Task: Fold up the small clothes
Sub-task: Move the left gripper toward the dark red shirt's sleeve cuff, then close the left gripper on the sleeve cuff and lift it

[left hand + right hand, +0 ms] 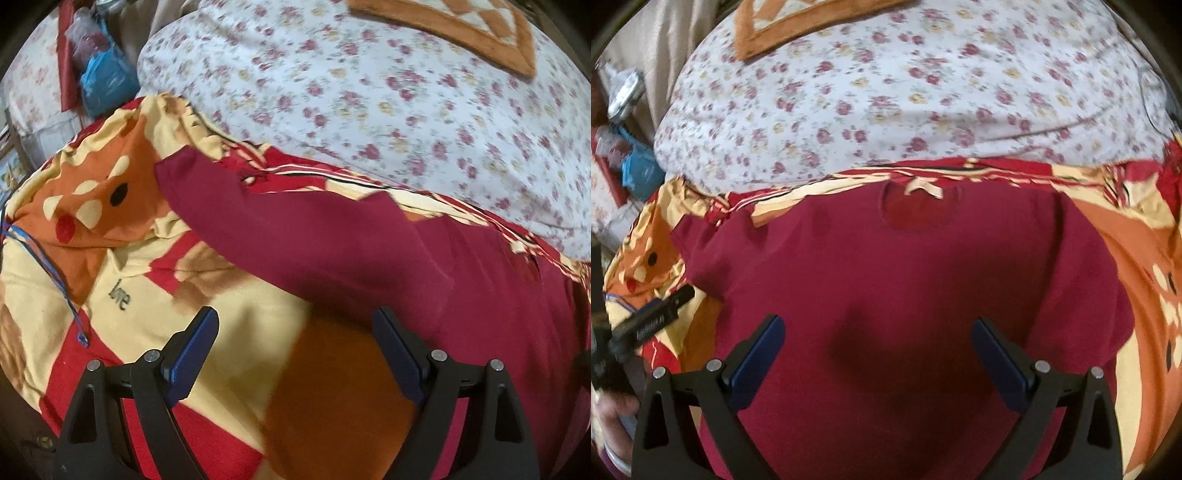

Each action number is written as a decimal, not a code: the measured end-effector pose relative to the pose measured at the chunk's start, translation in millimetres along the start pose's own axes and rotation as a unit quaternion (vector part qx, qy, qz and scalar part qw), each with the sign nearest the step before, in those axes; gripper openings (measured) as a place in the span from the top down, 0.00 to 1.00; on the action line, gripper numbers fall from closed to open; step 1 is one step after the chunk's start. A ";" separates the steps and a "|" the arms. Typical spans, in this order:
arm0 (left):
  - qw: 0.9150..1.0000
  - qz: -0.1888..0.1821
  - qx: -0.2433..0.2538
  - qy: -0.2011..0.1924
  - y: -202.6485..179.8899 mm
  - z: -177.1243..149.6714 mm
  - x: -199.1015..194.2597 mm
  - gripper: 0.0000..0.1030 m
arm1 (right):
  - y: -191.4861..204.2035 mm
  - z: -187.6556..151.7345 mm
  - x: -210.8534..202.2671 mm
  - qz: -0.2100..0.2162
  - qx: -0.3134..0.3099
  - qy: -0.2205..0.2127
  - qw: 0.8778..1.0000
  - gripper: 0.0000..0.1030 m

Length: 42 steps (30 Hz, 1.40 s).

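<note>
We see the maroon T-shirt [886,266] spread flat, neckline away from us, on a red, yellow and orange blanket [221,332] that covers the near part of the bed. Our right tongs [878,343] hang over the shirt's body, spread wide and holding nothing. Our left tongs [295,339] are likewise wide and empty, over the blanket just beside the shirt's sleeve [207,192]. Beyond the blanket lies the floral bedsheet [886,110].

Maroon T-shirt [886,280] lies spread flat (neckline farthest), seemingly unfolded.
</note>
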<state>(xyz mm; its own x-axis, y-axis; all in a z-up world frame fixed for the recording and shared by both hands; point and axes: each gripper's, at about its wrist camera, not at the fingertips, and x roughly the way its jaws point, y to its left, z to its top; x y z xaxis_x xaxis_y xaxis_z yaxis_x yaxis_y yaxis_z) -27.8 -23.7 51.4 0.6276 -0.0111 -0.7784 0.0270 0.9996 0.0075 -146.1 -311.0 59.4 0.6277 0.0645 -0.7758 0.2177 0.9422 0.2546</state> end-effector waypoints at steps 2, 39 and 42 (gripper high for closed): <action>1.000 0.011 -0.016 0.003 13.5 8.4 7.1 0.23 | 4.6 1.1 1.3 0.010 -0.010 0.005 1.000 0.01; 0.993 0.015 -0.113 -0.009 133.6 128.0 131.6 1.00 | -6.9 -8.1 31.0 0.033 -0.021 0.047 0.998 0.01; 0.995 -0.035 -0.085 -0.036 115.0 129.9 90.7 1.00 | -11.0 -7.2 27.2 0.034 -0.016 0.043 0.998 0.01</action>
<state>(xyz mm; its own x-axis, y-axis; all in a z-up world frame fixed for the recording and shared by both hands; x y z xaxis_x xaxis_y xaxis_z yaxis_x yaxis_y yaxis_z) 133.4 86.8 63.2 0.6829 -0.0763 -0.7265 -0.0557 0.9862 -0.1560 -136.8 -317.3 31.4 0.5732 0.1564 -0.8043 0.1517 0.9444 0.2918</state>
